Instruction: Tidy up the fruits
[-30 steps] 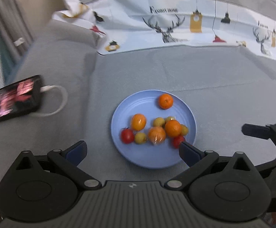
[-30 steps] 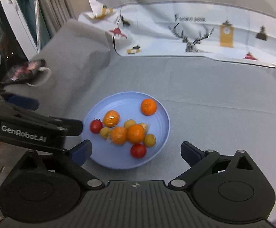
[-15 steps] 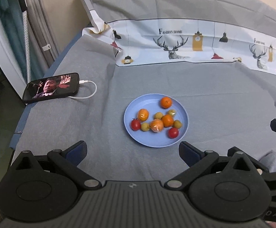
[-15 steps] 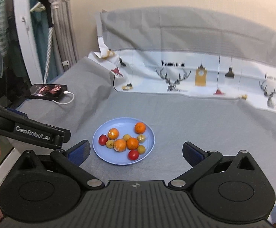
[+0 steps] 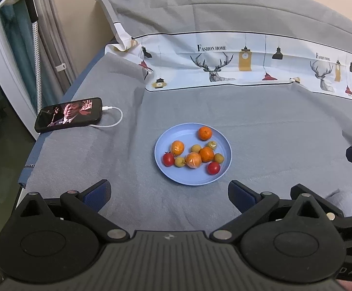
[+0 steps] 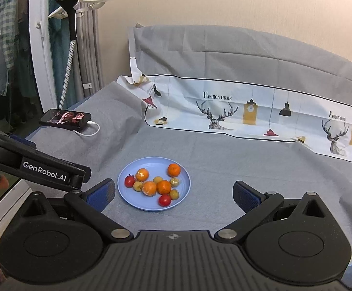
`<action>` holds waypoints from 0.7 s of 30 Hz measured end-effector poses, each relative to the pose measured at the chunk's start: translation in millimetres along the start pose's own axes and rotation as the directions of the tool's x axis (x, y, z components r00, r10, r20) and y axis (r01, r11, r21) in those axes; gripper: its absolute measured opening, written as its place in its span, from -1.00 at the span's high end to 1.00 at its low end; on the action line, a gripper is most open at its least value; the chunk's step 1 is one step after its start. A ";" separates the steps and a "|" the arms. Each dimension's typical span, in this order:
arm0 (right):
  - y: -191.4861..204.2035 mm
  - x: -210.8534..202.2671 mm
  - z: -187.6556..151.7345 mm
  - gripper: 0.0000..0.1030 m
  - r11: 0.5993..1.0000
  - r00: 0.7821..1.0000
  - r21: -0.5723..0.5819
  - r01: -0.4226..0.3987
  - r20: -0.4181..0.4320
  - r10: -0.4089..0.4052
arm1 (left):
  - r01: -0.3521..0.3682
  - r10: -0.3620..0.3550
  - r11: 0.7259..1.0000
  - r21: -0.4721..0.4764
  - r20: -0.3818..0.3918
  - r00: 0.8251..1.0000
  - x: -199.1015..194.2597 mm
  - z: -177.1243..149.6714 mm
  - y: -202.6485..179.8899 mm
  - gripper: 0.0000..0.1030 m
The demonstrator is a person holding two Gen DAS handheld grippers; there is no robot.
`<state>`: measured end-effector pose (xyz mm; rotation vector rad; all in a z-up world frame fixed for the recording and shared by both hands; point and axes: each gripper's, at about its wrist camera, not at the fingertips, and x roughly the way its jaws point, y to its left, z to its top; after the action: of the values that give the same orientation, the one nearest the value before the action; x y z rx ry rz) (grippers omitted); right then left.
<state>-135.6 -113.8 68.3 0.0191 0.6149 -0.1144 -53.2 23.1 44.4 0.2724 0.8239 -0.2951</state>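
A light blue plate (image 5: 171, 135) (image 6: 134, 169) lies on the grey cloth and holds several oranges, small yellow-green fruits and two red tomatoes. One orange (image 5: 205, 133) (image 6: 174, 170) sits apart at the plate's far side. A tomato (image 5: 168, 159) (image 6: 129, 181) rests at the left rim, another tomato (image 5: 214, 167) (image 6: 164, 200) near the front. My left gripper (image 5: 168, 194) is open, held back from the plate with nothing between its fingers. My right gripper (image 6: 173, 195) is open and empty too, just short of the plate's near edge.
A phone (image 5: 69, 114) (image 6: 65, 118) with a lit screen and white cable lies at the table's left edge. A printed white cloth (image 5: 248, 65) runs along the back. The left gripper's body (image 6: 30, 162) crosses the right wrist view's left side. A garment steamer (image 6: 69, 36) stands at left.
Both grippers have pulled back and up from the plate, so it looks smaller and the wall, phone and table edge have come into view. Both stayed open; the fruit has not moved.
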 end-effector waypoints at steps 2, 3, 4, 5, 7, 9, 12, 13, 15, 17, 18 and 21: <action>-0.4 0.3 0.0 -0.99 1.000 1.000 0.001 0.002 -0.002 -0.002 | -0.005 0.005 1.000 0.006 -0.002 1.000 -0.1 -1.5 -0.7 -0.99; -0.9 0.0 -0.1 -0.99 1.000 1.000 0.003 0.003 -0.002 -0.003 | -0.008 0.008 1.000 0.008 -0.003 1.000 0.0 -1.8 -1.0 -0.99; -1.4 -0.4 -0.1 -0.99 1.000 1.000 0.004 0.003 -0.003 -0.003 | -0.010 0.010 1.000 0.010 -0.003 1.000 0.1 -1.9 -1.1 -0.99; -1.6 -0.3 0.0 -0.99 1.000 1.000 0.004 0.004 -0.003 -0.004 | -0.014 0.014 1.000 0.011 -0.003 1.000 0.1 -1.7 -1.4 -0.99; -0.2 0.1 0.0 -0.99 1.000 1.000 0.005 0.004 -0.003 -0.004 | -0.021 0.021 1.000 0.013 -0.003 1.000 0.2 -1.7 -1.9 -0.99; 0.1 0.3 0.2 -0.99 1.000 1.000 0.003 0.005 -0.003 -0.005 | -0.031 0.031 0.999 0.016 -0.005 1.000 0.6 -1.4 -2.4 -0.99; 0.2 0.8 0.1 -0.99 1.000 1.000 0.003 0.004 -0.006 -0.004 | -0.039 0.039 0.999 0.018 -0.010 0.999 2.4 -0.4 -2.6 -0.99; -0.2 1.3 0.2 -0.99 1.000 1.000 0.003 0.003 -0.008 -0.003 | -0.037 0.037 0.999 0.016 -0.014 0.999 3.3 0.0 -2.4 -0.99; -0.7 2.5 0.0 -0.99 1.000 1.000 0.004 0.004 -0.011 -0.004 | -0.034 0.035 0.999 0.014 -0.023 0.999 5.4 0.2 -1.9 -0.99; -1.2 3.7 0.0 -0.99 1.000 1.000 0.005 0.005 -0.018 -0.005 | -0.034 0.034 0.999 0.012 -0.030 0.999 6.8 -0.3 -2.5 -0.99; -0.9 4.4 -0.1 -0.99 1.000 1.000 0.005 0.006 -0.022 -0.006 | -0.031 0.032 0.999 0.011 -0.032 0.999 7.8 -0.3 -2.2 -0.99; -1.1 7.4 0.5 -0.99 1.000 0.999 0.006 0.008 -0.031 -0.008 | -0.020 0.020 1.000 -0.001 -0.030 0.999 8.9 -0.6 -0.3 -0.99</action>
<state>-129.4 -115.7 64.6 0.0245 0.6457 -0.1242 -48.0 21.7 37.3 0.2844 0.8500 -0.2728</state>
